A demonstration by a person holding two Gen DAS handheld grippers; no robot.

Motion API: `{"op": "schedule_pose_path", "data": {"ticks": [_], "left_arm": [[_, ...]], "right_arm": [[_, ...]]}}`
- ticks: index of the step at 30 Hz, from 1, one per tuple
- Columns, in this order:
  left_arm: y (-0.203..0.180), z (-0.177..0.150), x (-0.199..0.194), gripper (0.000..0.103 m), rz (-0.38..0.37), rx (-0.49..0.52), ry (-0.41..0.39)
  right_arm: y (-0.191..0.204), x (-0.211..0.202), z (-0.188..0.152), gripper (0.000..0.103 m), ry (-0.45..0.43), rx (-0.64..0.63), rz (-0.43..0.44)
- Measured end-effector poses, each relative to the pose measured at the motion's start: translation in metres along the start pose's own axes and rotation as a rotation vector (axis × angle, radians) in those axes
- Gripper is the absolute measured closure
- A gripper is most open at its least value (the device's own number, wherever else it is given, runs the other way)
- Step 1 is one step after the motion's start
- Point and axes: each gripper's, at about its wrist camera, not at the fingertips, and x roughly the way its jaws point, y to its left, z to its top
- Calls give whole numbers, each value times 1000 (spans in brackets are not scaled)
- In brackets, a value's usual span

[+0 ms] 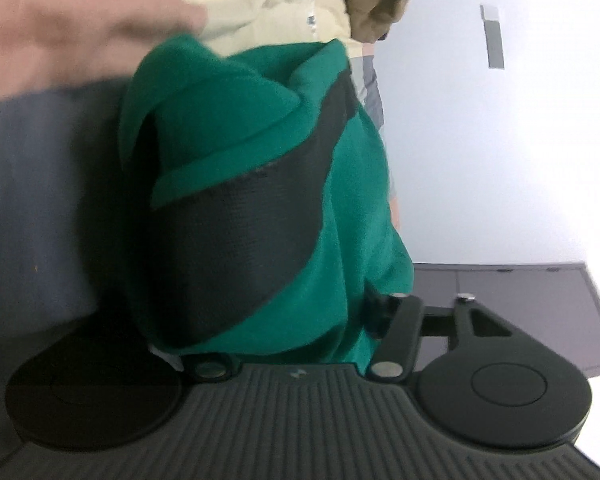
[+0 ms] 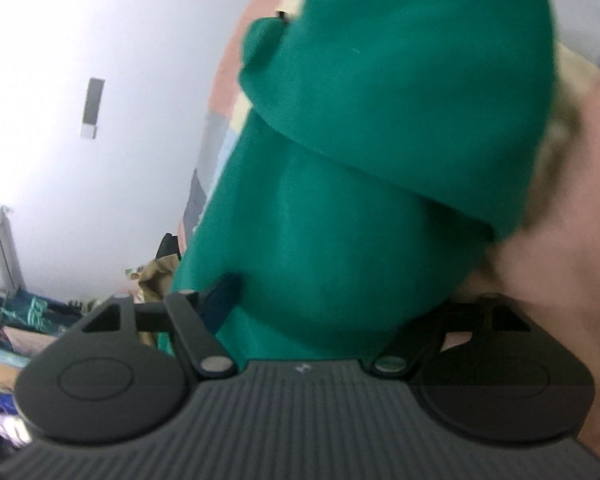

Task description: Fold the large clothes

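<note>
A green garment [image 1: 352,216] with a wide dark band [image 1: 236,236] is bunched up thick between the jaws of my left gripper [image 1: 268,316]. It hides the left finger, and only the base of the right finger [image 1: 376,312] shows against the cloth. In the right wrist view the same green garment [image 2: 364,200], folded over itself, fills my right gripper [image 2: 340,300]. There the blue-padded left finger [image 2: 224,300] presses on its edge and the other finger is buried under cloth. Both grippers are shut on the bundle.
Pink cloth [image 1: 60,28], cream cloth [image 1: 252,4] and an olive-brown piece [image 1: 376,4] lie beyond the garment, with a grey-blue surface [image 1: 40,200] to the left. A white wall [image 1: 500,140] and a dark cabinet top [image 1: 520,292] are on the right. Clutter [image 2: 28,320] sits low on the left.
</note>
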Motion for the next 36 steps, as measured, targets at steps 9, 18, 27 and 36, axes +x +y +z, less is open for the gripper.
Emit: {"op": "schedule_pose_path", "data": {"ticks": [9, 18, 27, 36], "left_arm": [[-39, -26, -49, 76, -23, 188, -73], [-52, -45, -130, 77, -23, 271, -33], [-36, -40, -148, 73, -16, 277, 15], [-52, -30, -137, 39, -64, 297, 41]], "right_arm": [[23, -30, 0, 71, -44, -181, 7], [42, -91, -20, 76, -57, -276, 61], [47, -101, -35, 72, -71, -302, -35], [41, -119, -29, 46, -80, -274, 60]]}}
